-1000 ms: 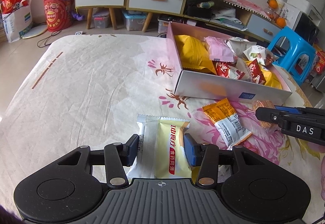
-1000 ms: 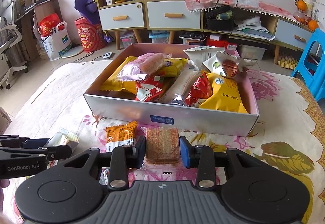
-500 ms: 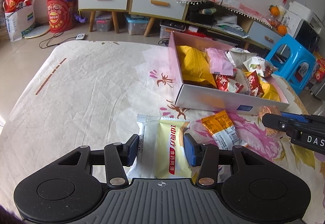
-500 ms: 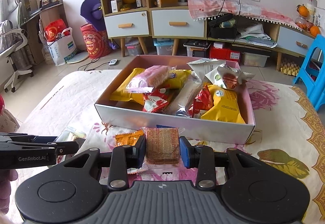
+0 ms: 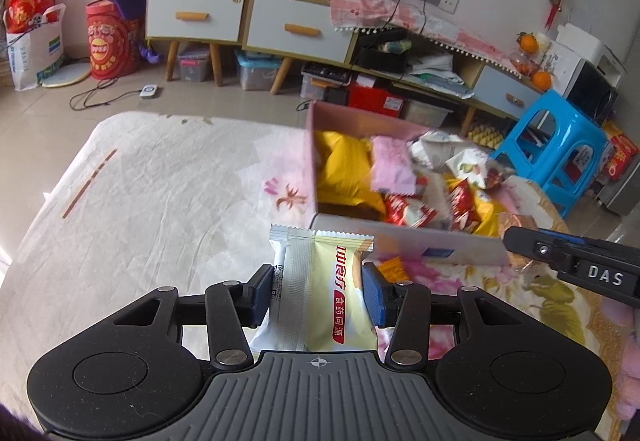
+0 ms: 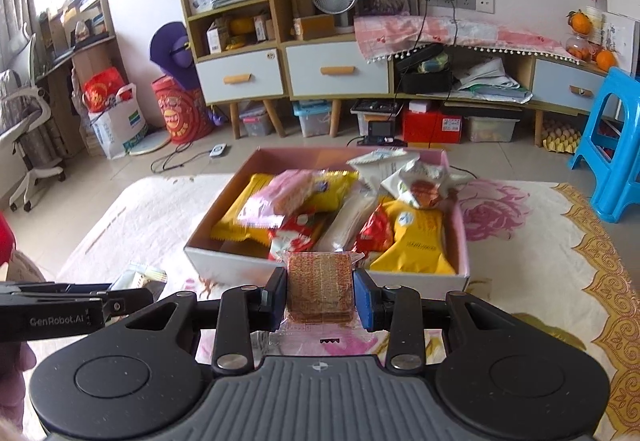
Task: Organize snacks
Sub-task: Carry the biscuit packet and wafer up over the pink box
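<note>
While the left gripper (image 5: 318,295) is clamped on the pale yellow packet (image 5: 320,293) at lower centre, the right gripper (image 6: 320,295) squeezes the brown cracker pack (image 6: 320,287) before the box (image 6: 224,269) at centre. Both seem light; the crackers are brittle, so grip the sides gently.

left gripper (image 5: 318,297): black linkage arms, silver pivot screws, blue pads (image 5: 374,295), ribbed grey housing with crosshair mark. right gripper (image 6: 320,295): same build; white "das" on side. left's side reads "genrobot.ai".
</note>
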A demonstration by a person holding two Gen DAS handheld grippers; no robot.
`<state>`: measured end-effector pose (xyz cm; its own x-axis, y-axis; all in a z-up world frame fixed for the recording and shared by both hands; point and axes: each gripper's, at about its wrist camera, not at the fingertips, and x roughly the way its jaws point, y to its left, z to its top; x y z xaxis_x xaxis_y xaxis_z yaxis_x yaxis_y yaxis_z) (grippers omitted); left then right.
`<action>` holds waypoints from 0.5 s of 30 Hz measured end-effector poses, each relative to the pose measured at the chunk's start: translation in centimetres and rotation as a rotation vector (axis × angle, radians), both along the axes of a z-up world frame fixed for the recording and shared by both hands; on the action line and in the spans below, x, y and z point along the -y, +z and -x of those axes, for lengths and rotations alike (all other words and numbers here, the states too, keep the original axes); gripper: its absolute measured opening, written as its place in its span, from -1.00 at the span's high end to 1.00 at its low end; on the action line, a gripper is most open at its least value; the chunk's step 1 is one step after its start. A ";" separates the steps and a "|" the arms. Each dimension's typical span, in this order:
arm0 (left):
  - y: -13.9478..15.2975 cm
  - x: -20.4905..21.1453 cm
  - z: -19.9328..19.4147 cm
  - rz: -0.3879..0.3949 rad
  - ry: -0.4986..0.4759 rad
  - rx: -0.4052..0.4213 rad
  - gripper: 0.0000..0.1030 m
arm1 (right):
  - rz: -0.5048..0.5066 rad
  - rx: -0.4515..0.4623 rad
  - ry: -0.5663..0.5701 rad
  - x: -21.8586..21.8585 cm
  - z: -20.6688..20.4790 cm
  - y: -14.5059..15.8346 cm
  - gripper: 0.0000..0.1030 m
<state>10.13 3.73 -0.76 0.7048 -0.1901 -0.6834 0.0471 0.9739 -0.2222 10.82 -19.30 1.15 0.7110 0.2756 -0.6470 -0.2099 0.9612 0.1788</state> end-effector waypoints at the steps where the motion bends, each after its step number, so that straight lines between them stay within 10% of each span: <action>1: 0.4 0.2 -0.2 -0.003 -0.006 0.010 0.14 | -0.011 0.001 -0.007 0.2 -0.2 0.1 0.50; 15: 2.2 3.1 -7.6 -0.089 -0.090 0.114 0.14 | -0.190 -0.060 -0.098 2.4 -3.9 -0.6 0.50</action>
